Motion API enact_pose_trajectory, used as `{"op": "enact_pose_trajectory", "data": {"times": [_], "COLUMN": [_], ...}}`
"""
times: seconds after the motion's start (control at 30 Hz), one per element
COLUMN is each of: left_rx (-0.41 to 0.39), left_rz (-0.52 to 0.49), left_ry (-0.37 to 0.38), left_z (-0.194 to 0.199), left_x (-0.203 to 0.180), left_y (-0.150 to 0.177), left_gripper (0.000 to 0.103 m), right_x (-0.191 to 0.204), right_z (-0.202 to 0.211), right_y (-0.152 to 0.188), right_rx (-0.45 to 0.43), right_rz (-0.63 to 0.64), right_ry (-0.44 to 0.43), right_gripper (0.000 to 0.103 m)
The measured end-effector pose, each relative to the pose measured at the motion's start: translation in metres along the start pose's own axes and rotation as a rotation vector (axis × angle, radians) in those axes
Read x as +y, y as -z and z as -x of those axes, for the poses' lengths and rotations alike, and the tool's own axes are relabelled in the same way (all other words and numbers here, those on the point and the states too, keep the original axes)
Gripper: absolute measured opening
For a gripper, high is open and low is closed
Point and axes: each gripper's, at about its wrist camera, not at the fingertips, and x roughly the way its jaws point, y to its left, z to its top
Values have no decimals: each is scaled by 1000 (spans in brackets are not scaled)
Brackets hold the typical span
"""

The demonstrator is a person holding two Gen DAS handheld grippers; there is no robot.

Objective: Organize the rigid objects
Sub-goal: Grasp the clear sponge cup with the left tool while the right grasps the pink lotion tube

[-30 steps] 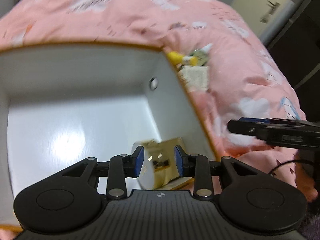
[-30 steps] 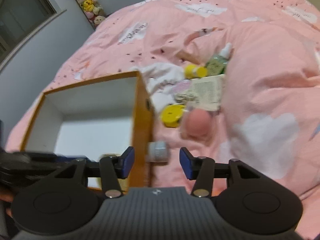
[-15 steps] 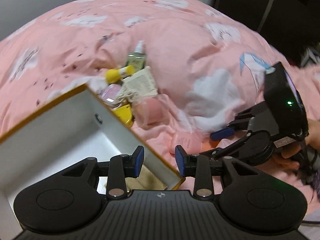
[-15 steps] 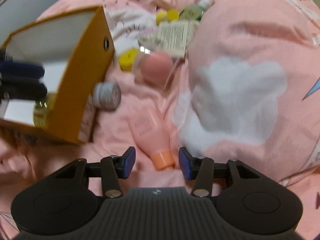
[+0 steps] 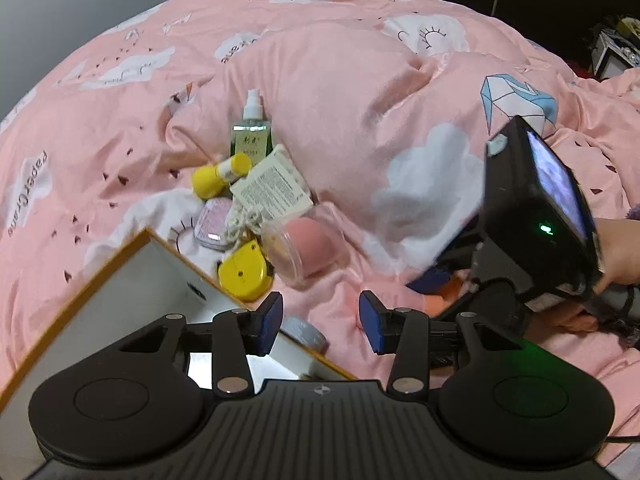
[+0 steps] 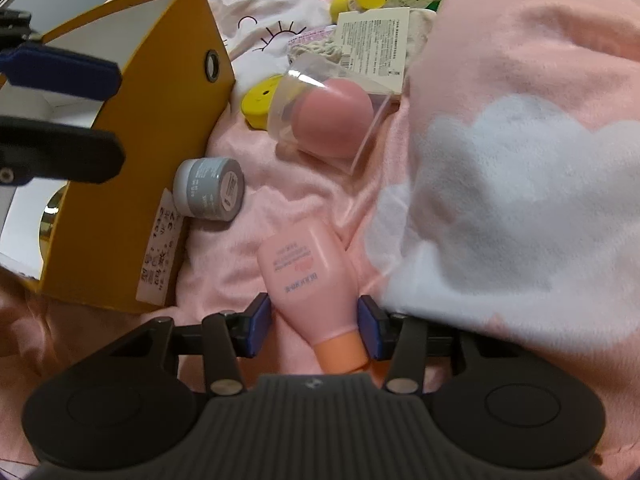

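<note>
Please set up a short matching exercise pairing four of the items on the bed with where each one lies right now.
Things:
1. pink tube
2. grey jar
3. green spray bottle
4. pink sponge

Places:
A. inside a clear plastic case
B. between the right gripper's open fingers
C. beside the orange box's outer wall
D. farthest up the pile, beyond the yellow bottle

Pairs: 1-B, 2-C, 3-D, 4-A
</note>
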Motion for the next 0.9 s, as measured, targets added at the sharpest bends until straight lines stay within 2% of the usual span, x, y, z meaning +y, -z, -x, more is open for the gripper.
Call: {"op": "enact_pose_trajectory", "data": {"times": [0.2,0.33,0.43,0.5,0.6,0.7,0.9], "left_rx": [19,41,48,48,54,71,149], "left_rz": [-49,-64,-155,-230,-328,-433,-602], "left_ry": [-9,11,1,7,8,39,40], "left_z": [-17,-35,-46,-53,-64,-77,-107], "left_x": [5,13,15,16,15,11,0], "left_y": [-10,-18,-25,-29,-35,-38,-39], "left_gripper": [51,51,53,62,68,74,76], "right_x": [-3,-14,-21,-30,-38,-45,-53], "right_z": [29,47,51,46,35,31,23], "right_y": [3,-1,-10,-17,-24,-24,-24], "right_rx": [-91,-164,-189,-181,-165,-168,-176], "right_rz": [-41,-122,-155,-199,-228,-241,-267], "right_ry": [-40,-85,-61,-41,-36,-58,-64], "right_gripper": [46,46,46,46,47,47,46]}}
